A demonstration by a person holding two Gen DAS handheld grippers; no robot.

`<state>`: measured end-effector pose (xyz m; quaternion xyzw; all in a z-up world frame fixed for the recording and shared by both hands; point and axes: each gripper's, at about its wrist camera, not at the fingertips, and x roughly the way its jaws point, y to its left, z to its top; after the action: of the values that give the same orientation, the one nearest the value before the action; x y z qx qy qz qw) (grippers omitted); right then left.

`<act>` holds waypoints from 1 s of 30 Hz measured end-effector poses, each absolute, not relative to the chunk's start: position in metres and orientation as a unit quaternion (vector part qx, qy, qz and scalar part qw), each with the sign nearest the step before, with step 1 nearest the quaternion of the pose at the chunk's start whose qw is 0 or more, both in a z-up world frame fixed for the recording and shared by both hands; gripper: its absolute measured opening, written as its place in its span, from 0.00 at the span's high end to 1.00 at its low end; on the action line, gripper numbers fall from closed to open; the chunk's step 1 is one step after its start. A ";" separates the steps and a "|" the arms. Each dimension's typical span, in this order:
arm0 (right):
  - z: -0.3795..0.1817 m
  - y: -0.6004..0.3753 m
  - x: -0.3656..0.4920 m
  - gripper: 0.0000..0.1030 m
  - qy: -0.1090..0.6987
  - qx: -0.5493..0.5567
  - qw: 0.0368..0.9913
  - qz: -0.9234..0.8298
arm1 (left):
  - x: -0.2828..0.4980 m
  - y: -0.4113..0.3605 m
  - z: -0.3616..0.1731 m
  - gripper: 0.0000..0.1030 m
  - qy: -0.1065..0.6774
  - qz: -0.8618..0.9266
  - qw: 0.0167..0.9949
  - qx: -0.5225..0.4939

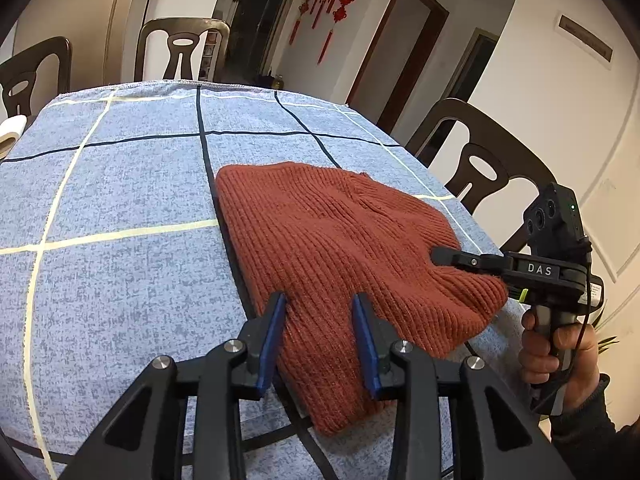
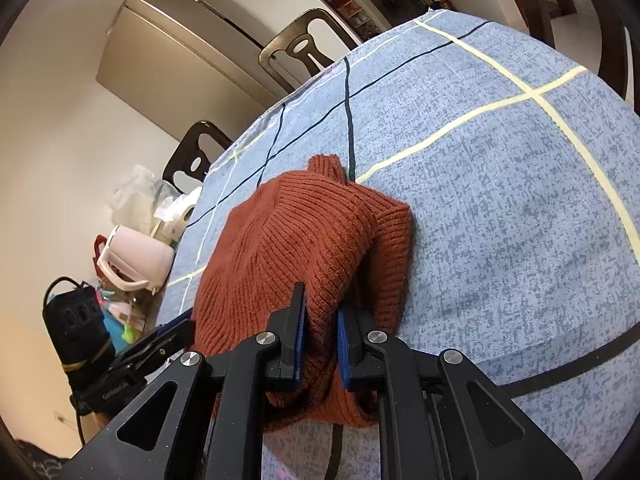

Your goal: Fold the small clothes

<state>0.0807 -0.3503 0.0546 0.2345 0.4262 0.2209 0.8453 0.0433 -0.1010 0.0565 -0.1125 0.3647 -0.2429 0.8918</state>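
Observation:
A rust-red ribbed knit sweater (image 1: 320, 232) lies folded on the blue checked tablecloth (image 1: 120, 184). My left gripper (image 1: 319, 300) stands over its near edge. The blue pads sit apart with flat fabric between them, not pinched. From the right, my right gripper (image 1: 436, 256) reaches onto the sweater's right side, held by a person's hand (image 1: 560, 344). In the right wrist view, the right gripper (image 2: 322, 312) is shut on a bunched fold of the sweater (image 2: 288, 232), lifting that edge into a hump. The left gripper (image 2: 180, 326) shows at the sweater's left edge.
Dark wooden chairs stand around the table: one at the right (image 1: 476, 160), others at the far side (image 1: 182, 46) and far left (image 1: 32, 72). Off the table's left end are a pale pink jug (image 2: 136, 256), plastic bags (image 2: 136, 196) and clutter. Tablecloth (image 2: 500, 200) stretches bare to the right.

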 end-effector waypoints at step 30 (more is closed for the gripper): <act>0.101 -0.328 0.059 0.87 0.376 0.097 0.900 0.199 | 0.063 -0.114 0.077 0.64 0.348 -0.228 0.905 -0.087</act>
<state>0.0589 -0.3281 0.1006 0.0967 0.3758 0.1986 0.9000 0.0631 -0.1142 0.0767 -0.0868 0.3484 -0.2276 0.9051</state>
